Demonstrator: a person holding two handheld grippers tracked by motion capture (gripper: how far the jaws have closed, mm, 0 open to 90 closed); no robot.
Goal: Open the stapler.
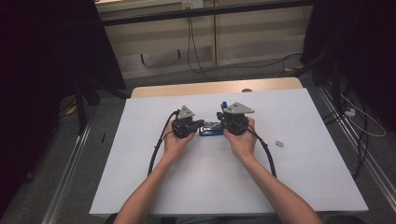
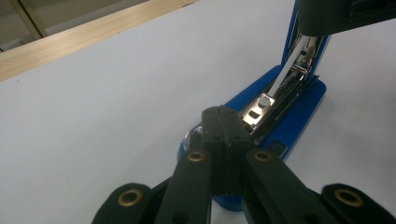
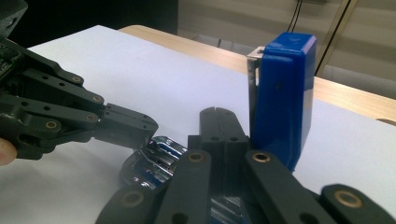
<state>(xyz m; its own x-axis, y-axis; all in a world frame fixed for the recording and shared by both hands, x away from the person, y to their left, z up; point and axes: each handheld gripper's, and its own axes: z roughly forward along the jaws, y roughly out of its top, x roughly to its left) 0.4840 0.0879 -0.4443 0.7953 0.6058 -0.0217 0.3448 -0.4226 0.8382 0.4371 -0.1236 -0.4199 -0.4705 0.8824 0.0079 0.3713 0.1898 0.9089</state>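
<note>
White sheeting covers the table [image 1: 154, 186], and a strip of bare wood [image 1: 187, 88] shows along its far edge. At the middle of the sheet lies a blue stapler [image 1: 211, 129], flat on its base, with its blue top cover [image 3: 282, 93] swung up almost upright and the shiny metal staple channel [image 2: 273, 100] laid bare beneath it.

At the stapler's front end sits the left gripper [image 1: 200, 123], jaws brought together with nothing between them; in the left gripper view the joined tips [image 2: 226, 128] rest against the chrome nose of the stapler. From the other side the right gripper [image 1: 219, 115] leans in, its jaws likewise pressed together and empty, standing just beside the raised cover over the open channel [image 3: 219, 128]. The right gripper view also shows the left gripper's tip touching the chrome front [image 3: 156, 149] of the stapler.

Each gripper is held in a bare hand, left hand [image 1: 175, 142] and right hand [image 1: 242, 140], with forearms coming in from the near edge and black cables trailing back along them.

Well apart to the right, a small grey metal piece [image 1: 279, 143] lies on the sheet. Beyond the table, cables hang against a pale wall.
</note>
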